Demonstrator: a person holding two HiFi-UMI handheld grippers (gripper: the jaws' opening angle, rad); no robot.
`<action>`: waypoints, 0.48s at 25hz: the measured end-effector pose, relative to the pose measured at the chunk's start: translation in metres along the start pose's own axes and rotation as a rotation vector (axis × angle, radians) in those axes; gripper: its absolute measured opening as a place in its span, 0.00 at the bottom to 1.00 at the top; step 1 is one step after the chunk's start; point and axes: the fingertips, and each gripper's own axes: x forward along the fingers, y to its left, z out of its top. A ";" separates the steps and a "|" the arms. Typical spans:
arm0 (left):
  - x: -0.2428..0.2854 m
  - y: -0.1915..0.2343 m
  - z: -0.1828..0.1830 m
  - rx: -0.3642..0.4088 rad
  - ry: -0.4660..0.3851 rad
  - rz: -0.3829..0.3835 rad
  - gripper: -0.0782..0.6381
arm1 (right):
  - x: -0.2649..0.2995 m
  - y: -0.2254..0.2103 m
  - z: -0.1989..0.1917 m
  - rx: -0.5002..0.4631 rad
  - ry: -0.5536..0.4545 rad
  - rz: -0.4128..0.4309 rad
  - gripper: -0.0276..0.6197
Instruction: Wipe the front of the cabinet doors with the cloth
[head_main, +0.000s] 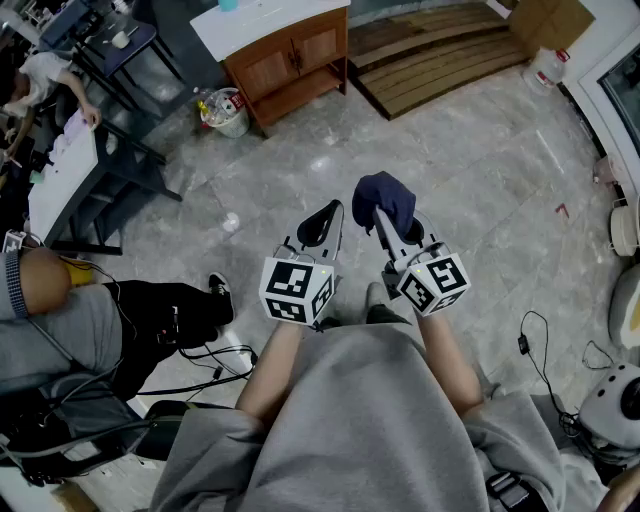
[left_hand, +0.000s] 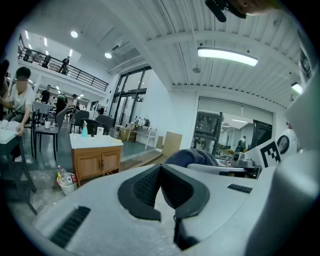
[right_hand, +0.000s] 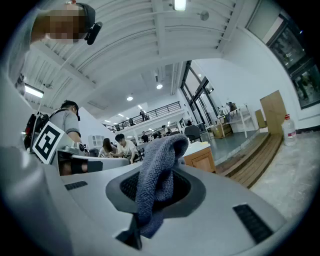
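Well, my right gripper (right_hand: 156, 195) is clamped on the cloth (right_hand: 159, 165). A dark blue fold stands up between the pads and hangs over to one side, and the pinched end lies too deep in the jaws for me to see. From the head view the cloth bunches over that gripper's tips and hides them.

My left gripper (left_hand: 161, 187) has its jaws together with nothing between them. In its view only the top of the cloth shows, behind the right gripper's body.

I hold both grippers side by side and close together, just ahead of my lap, above a grey stone floor (head_main: 470, 170).

The cabinet (head_main: 285, 60) stands well apart from both grippers, across the floor. Its white top is cut off by the upper edge of the head view. Its two wooden doors (left_hand: 101, 162) face me, and they look shut, though they are too small for me to be sure. In the right gripper view the cloth covers most of it.

A bin (head_main: 230, 112) sits just beside the cabinet; its contents are too small to name. A wooden platform (head_main: 440, 50) lies on the other side.
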 end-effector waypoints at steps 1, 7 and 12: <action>0.003 -0.003 0.001 0.000 -0.001 0.004 0.12 | -0.001 -0.004 0.002 0.000 0.002 0.004 0.14; 0.027 -0.015 0.003 -0.004 0.000 0.050 0.12 | -0.004 -0.032 0.012 -0.006 0.008 0.040 0.14; 0.050 -0.028 0.001 -0.005 0.001 0.088 0.12 | -0.011 -0.062 0.016 0.003 0.008 0.064 0.14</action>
